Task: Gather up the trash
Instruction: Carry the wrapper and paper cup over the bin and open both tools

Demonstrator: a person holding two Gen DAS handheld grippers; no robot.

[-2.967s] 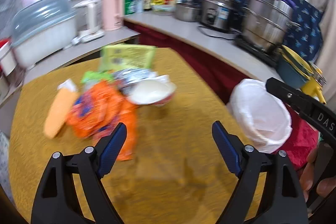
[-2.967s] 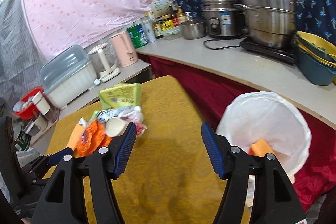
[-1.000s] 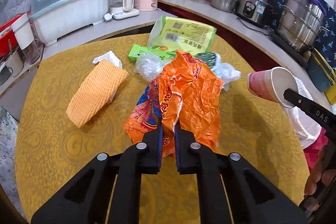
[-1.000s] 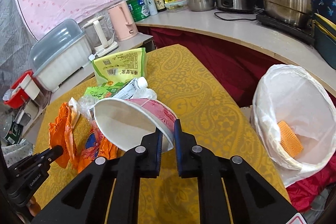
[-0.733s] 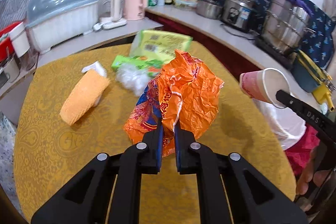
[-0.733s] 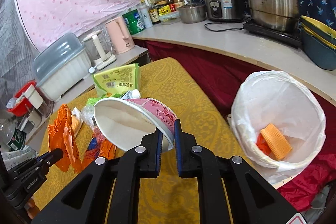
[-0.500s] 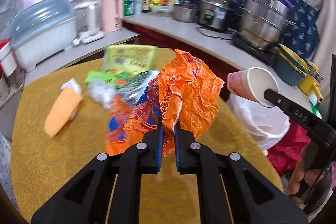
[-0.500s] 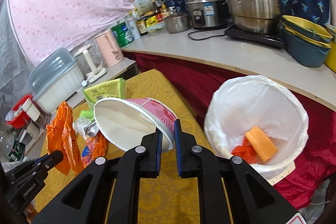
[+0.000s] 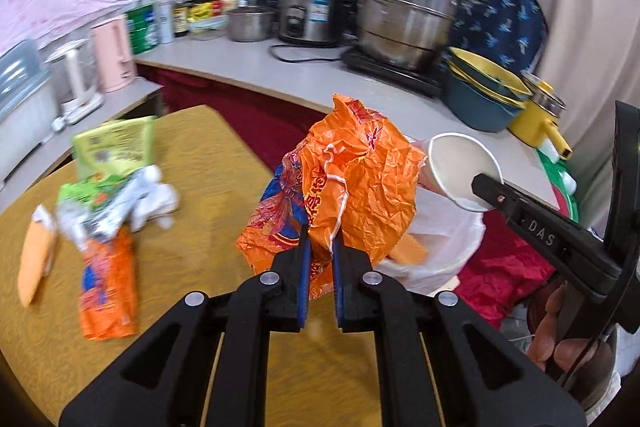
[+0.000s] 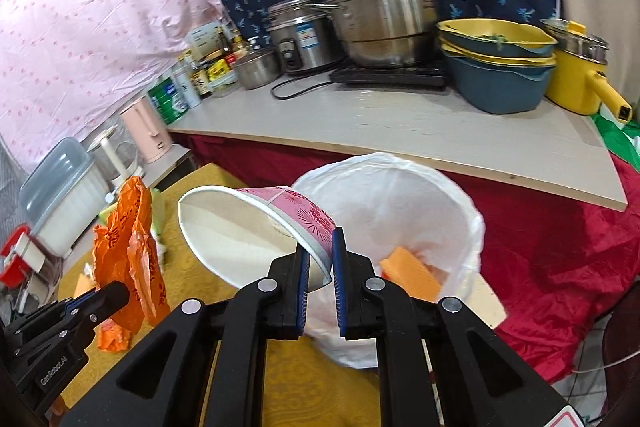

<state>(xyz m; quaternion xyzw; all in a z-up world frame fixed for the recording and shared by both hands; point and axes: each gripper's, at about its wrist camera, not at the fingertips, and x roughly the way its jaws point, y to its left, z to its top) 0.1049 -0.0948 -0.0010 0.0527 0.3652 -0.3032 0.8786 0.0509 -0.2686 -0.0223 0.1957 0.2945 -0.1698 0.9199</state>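
My left gripper (image 9: 319, 239) is shut on a crumpled orange plastic bag (image 9: 352, 179), held in the air near the table's right edge. The same orange bag (image 10: 128, 239) hangs at the left of the right wrist view. My right gripper (image 10: 320, 251) is shut on the rim of a pink paper bowl (image 10: 256, 231), tilted on its side just left of the white-lined trash bin (image 10: 404, 195). The bowl (image 9: 460, 167) shows in the left wrist view over the bin (image 9: 440, 247). Orange trash (image 10: 408, 271) lies inside the bin.
More trash stays on the yellow table (image 9: 208, 187): a green packet (image 9: 116, 147), an orange wrapper (image 9: 108, 283), an orange foam sleeve (image 9: 36, 259) and crumpled plastic (image 9: 152, 199). The counter (image 10: 400, 123) behind holds pots, bowls and bottles. A red cloth (image 10: 560, 267) drapes beside the bin.
Both grippers have swung right from the trash pile toward the bin, carrying the orange bag and the paper bowl. The bowl now sits beside the bin's mouth.
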